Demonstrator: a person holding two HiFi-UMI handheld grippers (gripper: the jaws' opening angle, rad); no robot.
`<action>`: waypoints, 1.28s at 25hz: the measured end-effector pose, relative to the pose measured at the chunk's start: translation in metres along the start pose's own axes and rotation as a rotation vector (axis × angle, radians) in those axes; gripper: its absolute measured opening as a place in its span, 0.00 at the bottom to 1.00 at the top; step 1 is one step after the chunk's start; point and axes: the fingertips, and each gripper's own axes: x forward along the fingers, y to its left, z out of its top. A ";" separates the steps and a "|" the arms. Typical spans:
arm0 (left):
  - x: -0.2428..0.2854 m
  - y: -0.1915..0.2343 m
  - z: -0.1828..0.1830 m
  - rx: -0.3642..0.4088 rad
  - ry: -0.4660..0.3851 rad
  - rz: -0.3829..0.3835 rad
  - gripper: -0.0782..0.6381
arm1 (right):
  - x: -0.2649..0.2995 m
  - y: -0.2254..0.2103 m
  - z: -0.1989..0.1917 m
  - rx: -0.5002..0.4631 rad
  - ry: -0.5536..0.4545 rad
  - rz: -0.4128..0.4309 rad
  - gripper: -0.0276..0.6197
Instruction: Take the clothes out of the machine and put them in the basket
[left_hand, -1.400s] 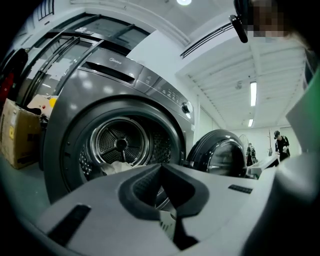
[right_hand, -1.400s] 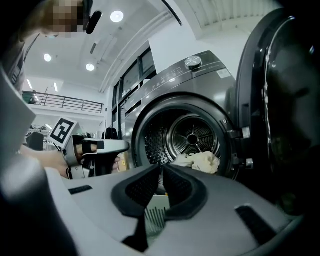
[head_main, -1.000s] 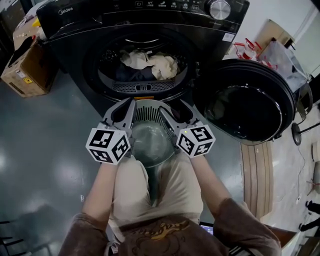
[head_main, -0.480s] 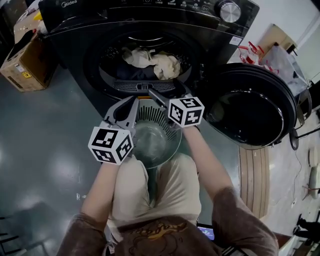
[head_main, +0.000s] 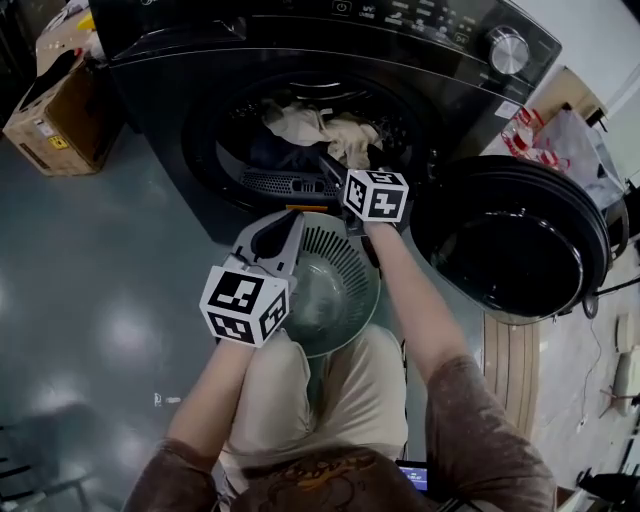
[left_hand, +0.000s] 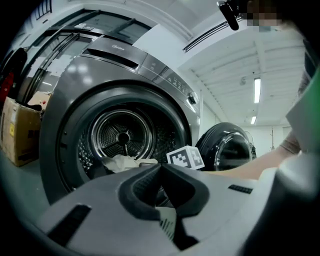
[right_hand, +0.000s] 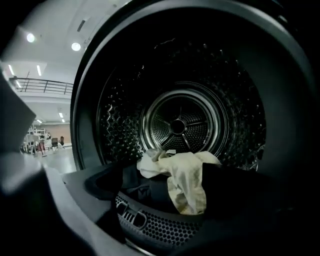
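Right claw (head_main: 335, 168), jaws just opened wide and empty, is at the machine (head_main: 200, 90) mouth; next it must pinch the pale clothes (right_hand: 182, 180). Left claw (head_main: 280, 225), tips together, hovers by the basket (head_main: 345, 260).

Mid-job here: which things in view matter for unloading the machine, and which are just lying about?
For the job:
machine
open door
cream garment
dark clothes
basket

Just lying about:
cardboard box
plastic bag
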 end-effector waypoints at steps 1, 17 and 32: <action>0.001 0.002 -0.002 -0.001 0.005 0.000 0.12 | 0.007 -0.002 -0.001 -0.010 0.011 -0.008 0.80; 0.005 0.013 -0.010 -0.030 0.023 -0.020 0.12 | 0.067 -0.039 -0.009 -0.212 0.162 -0.177 0.51; 0.003 0.016 -0.011 -0.009 0.021 0.014 0.12 | 0.015 -0.004 0.000 -0.215 0.186 -0.086 0.11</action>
